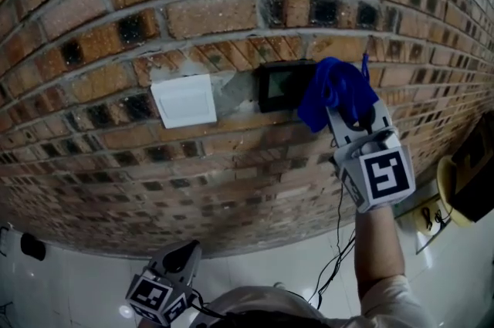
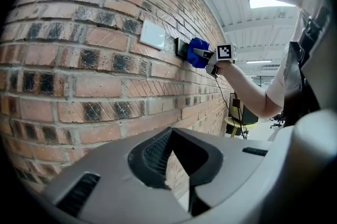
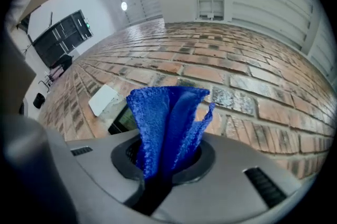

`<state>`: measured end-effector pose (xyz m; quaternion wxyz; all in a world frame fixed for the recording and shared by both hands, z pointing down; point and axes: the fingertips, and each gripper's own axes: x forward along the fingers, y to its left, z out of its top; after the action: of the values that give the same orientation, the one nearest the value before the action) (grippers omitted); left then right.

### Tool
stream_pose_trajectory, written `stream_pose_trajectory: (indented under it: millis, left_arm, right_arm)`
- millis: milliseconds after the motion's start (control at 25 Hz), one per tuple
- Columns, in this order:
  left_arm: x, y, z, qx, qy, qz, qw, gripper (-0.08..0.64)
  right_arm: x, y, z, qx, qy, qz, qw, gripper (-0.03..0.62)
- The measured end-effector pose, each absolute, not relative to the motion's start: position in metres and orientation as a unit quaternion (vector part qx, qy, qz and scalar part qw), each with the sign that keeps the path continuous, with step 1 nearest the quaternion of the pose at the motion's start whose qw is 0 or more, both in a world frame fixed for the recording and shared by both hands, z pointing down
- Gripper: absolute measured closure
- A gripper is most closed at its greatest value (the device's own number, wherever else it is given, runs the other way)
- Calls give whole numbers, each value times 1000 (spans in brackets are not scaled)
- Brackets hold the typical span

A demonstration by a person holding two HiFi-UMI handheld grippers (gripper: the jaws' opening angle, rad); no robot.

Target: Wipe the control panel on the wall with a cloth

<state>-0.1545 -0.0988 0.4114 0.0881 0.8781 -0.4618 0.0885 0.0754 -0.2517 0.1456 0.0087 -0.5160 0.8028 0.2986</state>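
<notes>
**Wall.** Brick wall (image 1: pixel 231 18) in red-brown courses with dark scorched patches, some faces scored diagonally, and pale mortar joints. A rough grey render patch (image 1: pixel 235 93) sits between the two fittings.

**Fittings.** The control panel (image 1: pixel 279 86) is a black rectangular housing with a dull greenish screen, proud of the brick. Just to its left is a white switch plate (image 1: pixel 184 100), square, smooth and plain.

**Cloth.** Blue cloth (image 1: pixel 330 89), a nubby microfibre weave, bunched into upright folds. It lies against the panel's right edge and hides that edge in the head view.

**Right gripper.** The right gripper (image 3: pixel 168 158) has a grey moulded body with dark ribbed pads. Its jaws are clamped on the lower end of the cloth, which fans out above them. It is raised to the wall on a bare forearm below a white sleeve (image 1: pixel 395 295), and its marker cube (image 1: pixel 384 175) faces the head camera.

**Left gripper.** The left gripper (image 2: pixel 171 136) is held low and well apart from the panel, pointing at bare brick. Its jaws meet at the tips with nothing between them.

**Room.** Glossy white floor (image 1: pixel 69 280). A black cable (image 1: pixel 340 238) hangs beside the arm. A round yellow table (image 2: pixel 235 122) carries a dark monitor further along the wall. The white ceiling has strip lights (image 2: pixel 268 2).
</notes>
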Motion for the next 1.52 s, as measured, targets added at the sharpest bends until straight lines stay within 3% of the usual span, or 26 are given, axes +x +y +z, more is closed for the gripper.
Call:
stream_pose_trajectory:
  millis: [440, 600, 800, 1000, 1520]
  left_arm:
    - [-150, -100, 409, 880, -459, 86, 87, 558]
    - [-156, -99, 411, 877, -464, 86, 91, 559]
    - [-159, -93, 411, 876, -468, 84, 87, 558]
    - [-166, -88, 411, 871, -476, 81, 90, 560]
    - [-150, -95, 414, 879, -459, 89, 91, 558]
  right_arm:
    - [104, -259, 149, -544, 788, 287, 8, 503]
    - [64, -229, 136, -505, 807, 304, 30, 503]
    - [-7, -224, 149, -442, 845, 301, 8, 503]
    - [-32, -234, 150, -429, 854, 295, 12, 503]
    - [71, -249, 145, -505, 808, 305, 4, 502]
